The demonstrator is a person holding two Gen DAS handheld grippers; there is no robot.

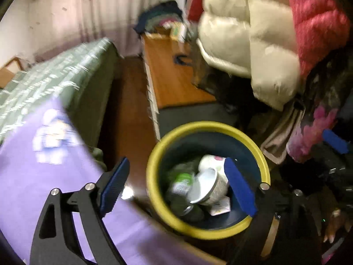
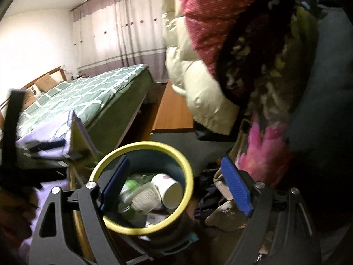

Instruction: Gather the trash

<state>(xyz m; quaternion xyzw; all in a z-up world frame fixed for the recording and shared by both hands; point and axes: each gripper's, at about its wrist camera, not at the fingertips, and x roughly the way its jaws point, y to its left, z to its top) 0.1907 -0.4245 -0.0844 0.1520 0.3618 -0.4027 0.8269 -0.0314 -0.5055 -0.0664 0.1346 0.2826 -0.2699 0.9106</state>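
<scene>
A dark blue trash bin with a yellow rim [image 1: 154, 190] stands on the floor; it also shows in the right wrist view [image 2: 187, 165]. Inside lie a white paper cup [image 1: 211, 187], a green-labelled bottle [image 1: 181, 183] and other scraps; the right wrist view shows a paper cup [image 2: 169, 190] and a clear plastic tub [image 2: 143, 196]. My left gripper [image 1: 176, 183] is open and empty above the bin. My right gripper [image 2: 174, 183] is open and empty above the bin's right side. The right gripper's blue finger [image 1: 335, 141] shows at the left view's right edge.
A bed with a green checked cover [image 2: 88, 92] stands to the left, with purple cloth [image 1: 44, 176] at its near end. A wooden bench [image 1: 172, 72] runs along the floor. Hanging coats, white [image 1: 253, 33] and red [image 2: 209, 22], crowd the right side.
</scene>
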